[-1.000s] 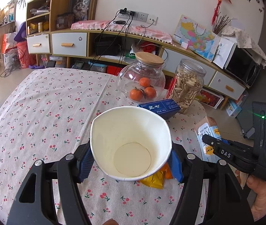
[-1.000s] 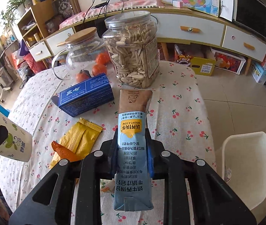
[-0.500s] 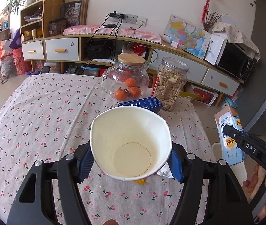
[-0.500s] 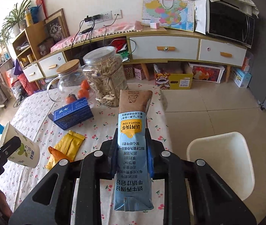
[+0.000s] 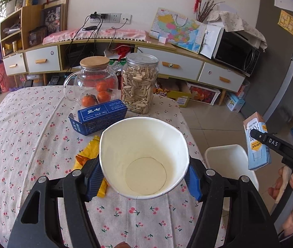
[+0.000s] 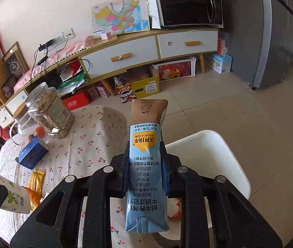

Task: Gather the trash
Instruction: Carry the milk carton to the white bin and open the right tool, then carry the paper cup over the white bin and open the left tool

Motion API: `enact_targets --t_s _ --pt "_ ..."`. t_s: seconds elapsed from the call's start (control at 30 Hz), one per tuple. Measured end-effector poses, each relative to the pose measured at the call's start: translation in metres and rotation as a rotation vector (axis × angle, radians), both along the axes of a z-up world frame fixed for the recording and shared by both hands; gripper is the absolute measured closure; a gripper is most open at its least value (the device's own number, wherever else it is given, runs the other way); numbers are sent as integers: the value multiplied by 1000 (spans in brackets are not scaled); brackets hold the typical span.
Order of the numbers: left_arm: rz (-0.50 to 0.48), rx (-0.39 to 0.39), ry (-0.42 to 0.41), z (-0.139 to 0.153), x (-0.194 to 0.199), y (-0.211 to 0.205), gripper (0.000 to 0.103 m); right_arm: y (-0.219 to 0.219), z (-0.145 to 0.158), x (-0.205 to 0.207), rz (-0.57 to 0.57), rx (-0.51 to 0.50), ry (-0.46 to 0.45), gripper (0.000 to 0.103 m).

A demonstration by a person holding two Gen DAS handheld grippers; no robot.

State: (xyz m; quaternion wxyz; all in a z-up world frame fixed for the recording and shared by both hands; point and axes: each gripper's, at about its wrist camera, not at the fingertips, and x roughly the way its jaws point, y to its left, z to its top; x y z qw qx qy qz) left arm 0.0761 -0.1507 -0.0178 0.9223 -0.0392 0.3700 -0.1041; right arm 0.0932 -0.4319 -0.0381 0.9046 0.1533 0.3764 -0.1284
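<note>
Left gripper [image 5: 144, 175] clamps cup [image 5: 144, 157]; right gripper [image 6: 145, 165] carton [image 6: 146, 165].

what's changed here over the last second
The right claw, shut on the milk carton, swung off the table to above the white bin. The left claw holds the paper cup as before; the yellow wrapper, blue box and jars stayed put.

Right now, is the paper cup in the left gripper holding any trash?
No, the paper cup clamped in the left gripper shows only its bare white bottom.
</note>
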Motion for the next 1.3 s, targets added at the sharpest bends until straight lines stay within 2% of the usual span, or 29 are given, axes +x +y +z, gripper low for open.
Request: enact_targets --t_s 0.1,0.17,0.23,0.3,0.37,0.43,0.53,0.8,0.9,1.03,1.07,1.17,1.3 --pt "-33 7 4 1 1 -21 38 -24 -6 -3 -56 44 25 79" --pt "-55 7 8 1 2 -36 38 -37 -7 -7 -88 70 35 74" --pt "-78 5 9 3 4 -51 38 -48 -4 -13 -123 82 19 53" --pt "-104 6 7 6 4 -69 38 -59 2 -20 -158 88 -5 43" --pt "-131 14 2 8 5 -87 38 -70 9 -28 -198 92 -30 37" --pt "-156 18 0 10 5 -104 38 -83 16 -38 -256 84 -58 20" --pt "-195 10 11 11 6 -129 38 -99 28 -53 -346 45 -98 13" --pt "-299 -17 40 11 9 -201 38 -136 46 -85 -476 -26 -146 13" --pt "-329 -32 57 10 11 -224 38 -147 51 -93 -524 -57 -158 9" --pt "-373 -81 104 6 15 -247 33 -160 53 -103 -573 -88 -159 9" --pt "-387 -94 123 4 17 -252 29 -161 52 -103 -581 -96 -151 9" --pt "-405 -134 192 -1 23 -258 25 -163 49 -103 -591 -121 -127 9" --pt "-365 -130 197 -3 22 -244 19 -155 50 -99 -572 -149 -119 7"
